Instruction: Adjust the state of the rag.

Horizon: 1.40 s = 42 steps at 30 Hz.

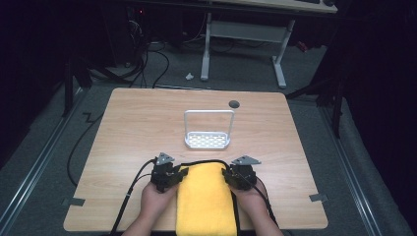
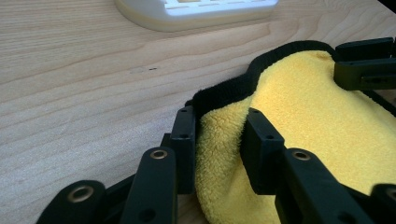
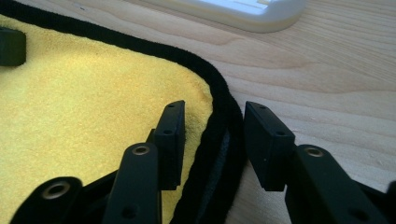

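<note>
The left tongs pinch the near-left corner of the yellow cloth, a bunched fold pressed between the pads, while the right tongs straddle the opposite black-trimmed edge with jaws half wide, a sliver of gap showing at the outer pad, so that side looks not yet gripped. The risk: if both hands lift now, only one corner may rise, and the cloth may slew or drag across the worktop; the thick hem could also slip out of a shallow bite. The cloth is plush, folded into a long strip with a black border, lying at the near edge between the hands. Beyond it stands a white rack, which a swung cloth could knock.
</note>
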Tool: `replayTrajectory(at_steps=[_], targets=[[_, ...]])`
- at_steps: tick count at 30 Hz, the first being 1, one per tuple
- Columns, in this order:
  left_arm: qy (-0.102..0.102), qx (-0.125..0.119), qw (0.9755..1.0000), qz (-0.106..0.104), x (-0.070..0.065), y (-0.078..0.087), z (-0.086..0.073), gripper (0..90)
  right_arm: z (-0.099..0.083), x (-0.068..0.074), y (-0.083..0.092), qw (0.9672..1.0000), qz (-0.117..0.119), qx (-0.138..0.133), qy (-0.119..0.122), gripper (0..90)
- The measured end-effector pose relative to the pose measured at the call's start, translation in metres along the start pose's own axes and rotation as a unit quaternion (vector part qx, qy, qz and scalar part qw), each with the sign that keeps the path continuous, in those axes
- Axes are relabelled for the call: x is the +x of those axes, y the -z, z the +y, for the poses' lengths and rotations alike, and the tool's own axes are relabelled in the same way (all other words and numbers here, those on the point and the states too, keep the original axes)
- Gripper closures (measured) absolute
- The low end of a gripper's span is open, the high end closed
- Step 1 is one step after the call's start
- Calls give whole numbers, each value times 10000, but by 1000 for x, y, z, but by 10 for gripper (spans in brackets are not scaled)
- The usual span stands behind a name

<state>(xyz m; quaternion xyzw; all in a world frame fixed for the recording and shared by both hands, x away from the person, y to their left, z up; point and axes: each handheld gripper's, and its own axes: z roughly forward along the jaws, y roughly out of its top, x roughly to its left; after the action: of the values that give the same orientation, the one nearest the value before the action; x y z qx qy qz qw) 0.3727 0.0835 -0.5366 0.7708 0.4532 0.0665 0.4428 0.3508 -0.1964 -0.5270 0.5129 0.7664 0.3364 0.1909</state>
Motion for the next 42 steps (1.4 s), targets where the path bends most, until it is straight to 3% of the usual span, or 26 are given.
replayTrajectory(at_steps=[3, 8, 13, 15, 17, 22, 25, 29, 34, 36, 38, 42], targets=[[10, 7, 10000, -32, 0, 0, 0, 683, 0, 1, 0, 9999, 137, 0, -85, 756], [30, 14, 10000, -60, 1, 0, 0, 684, -2, 3, 0, 9998, 179, -48, -22, 807], [30, 17, 10000, -61, 1, 0, 0, 684, -4, 5, 0, 9997, 193, -127, 76, 826], [29, 23, 10000, -71, 1, 1, 0, 686, -5, 8, 2, 9992, 54, -203, 333, 832], [59, 17, 10000, -68, 2, 1, 0, 699, -5, 11, 6, 9985, 10, -349, 417, 832], [-104, -138, 9998, -67, -2, 5, 0, 804, -4, 13, 15, 9972, 55, -605, 443, 832], [-151, -159, 9997, -41, -3, 6, 0, 820, -4, 13, 17, 9968, 99, -674, 418, 832], [-141, -339, 9993, 27, -7, 12, 1, 824, -5, 13, 23, 9952, 178, -879, 387, 831], [-225, -749, 9969, 85, -18, 27, 10, 826, -3, 12, 35, 9916, 272, -1228, 292, 831], [-256, -799, 9964, 100, -19, 29, 12, 826, -2, 12, 38, 9909, 263, -1293, 282, 831], [-344, -971, 9946, 91, -25, 35, 17, 825, 1, 11, 45, 9888, 283, -1440, 273, 830], [-402, -1039, 9937, 118, -27, 40, 21, 825, 3, 12, 52, 9865, 248, -1579, 346, 830]])
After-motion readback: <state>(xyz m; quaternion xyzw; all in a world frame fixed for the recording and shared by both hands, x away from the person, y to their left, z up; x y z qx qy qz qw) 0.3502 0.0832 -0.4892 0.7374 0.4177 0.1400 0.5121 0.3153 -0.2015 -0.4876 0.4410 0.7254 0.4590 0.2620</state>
